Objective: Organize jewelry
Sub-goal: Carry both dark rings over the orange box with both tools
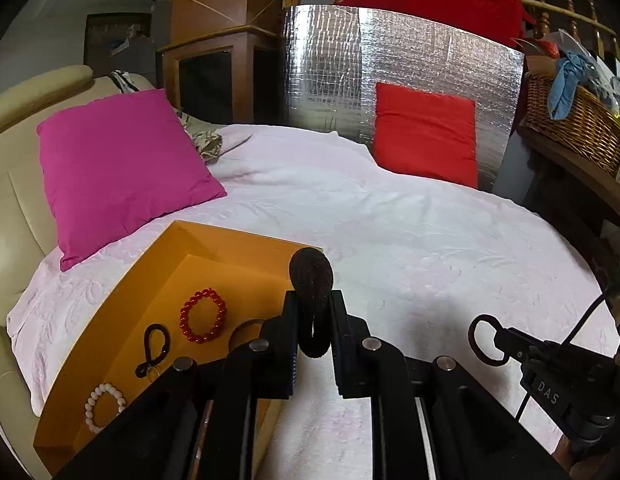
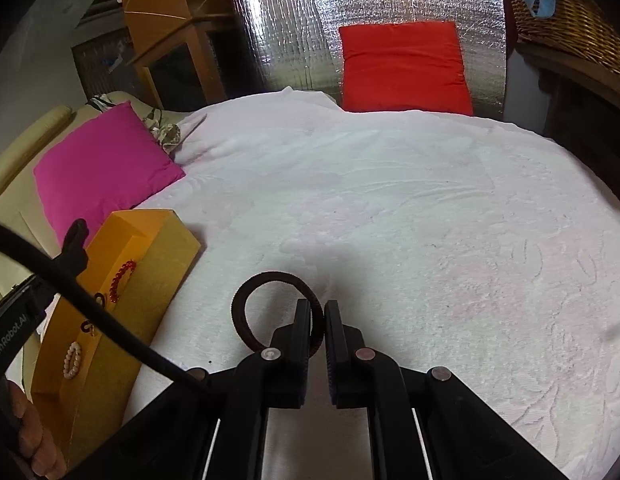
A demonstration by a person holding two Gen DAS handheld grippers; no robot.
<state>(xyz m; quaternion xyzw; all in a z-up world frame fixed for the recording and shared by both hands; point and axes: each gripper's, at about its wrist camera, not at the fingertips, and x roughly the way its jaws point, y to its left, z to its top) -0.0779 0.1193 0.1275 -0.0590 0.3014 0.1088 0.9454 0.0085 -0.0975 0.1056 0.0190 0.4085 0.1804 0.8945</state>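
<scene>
An open orange box (image 1: pixel 122 304) lies on the white bedspread at the left. In it are a red bead bracelet (image 1: pixel 203 316), a black hair tie (image 1: pixel 153 350) and a white bead bracelet (image 1: pixel 104 407). My left gripper (image 1: pixel 313 312) is shut on a thick dark brown hair band (image 1: pixel 311 276), held above the box's right edge. My right gripper (image 2: pixel 317 314) is shut on a thin dark brown hair band (image 2: pixel 270 312), held over the bedspread right of the box (image 2: pixel 150 292). The right gripper also shows in the left wrist view (image 1: pixel 505 344).
A magenta pillow (image 1: pixel 122 172) lies behind the box. A red cushion (image 1: pixel 425 134) leans on a silver foil panel (image 1: pixel 389 60) at the back. A wicker basket (image 1: pixel 569 116) stands on a shelf at the right. The white bedspread (image 2: pixel 389 208) stretches ahead.
</scene>
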